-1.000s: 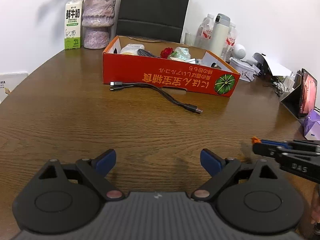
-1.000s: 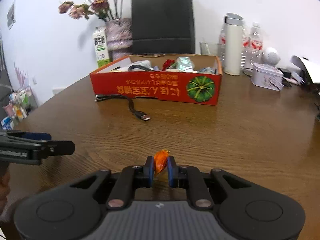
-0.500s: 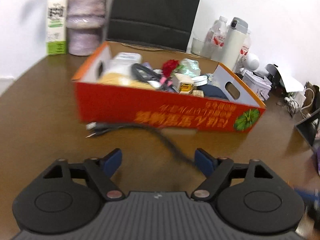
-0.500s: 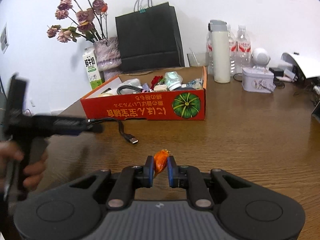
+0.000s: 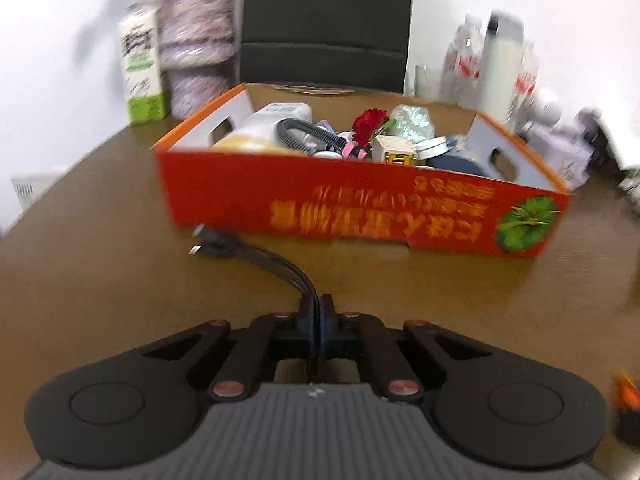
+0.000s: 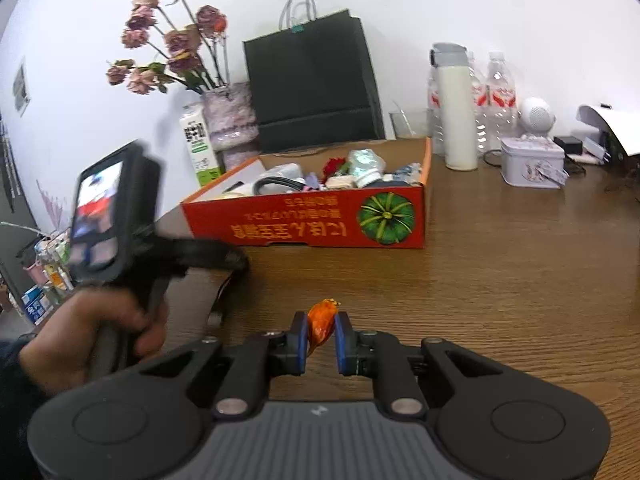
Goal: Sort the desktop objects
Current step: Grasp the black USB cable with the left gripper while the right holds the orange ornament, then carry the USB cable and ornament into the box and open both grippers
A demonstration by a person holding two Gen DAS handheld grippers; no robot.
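a black paper bag (image 6: 314, 80) is stood against the wall, with a vase of dried flowers (image 6: 230, 118) and a milk carton (image 6: 199, 144) beside it. a white thermos (image 6: 454, 106), water bottles (image 6: 498, 96) and a tin (image 6: 532, 162) are set at the right.

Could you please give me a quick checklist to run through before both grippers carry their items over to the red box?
1. Left gripper shut on the black cable: ok.
2. Right gripper shut on the orange candy: ok.
3. Cable's far plugs off the table: not ok, they lie there.
4. Room in the red box: cannot tell, quite full.
5. Path between candy and box unobstructed: ok.
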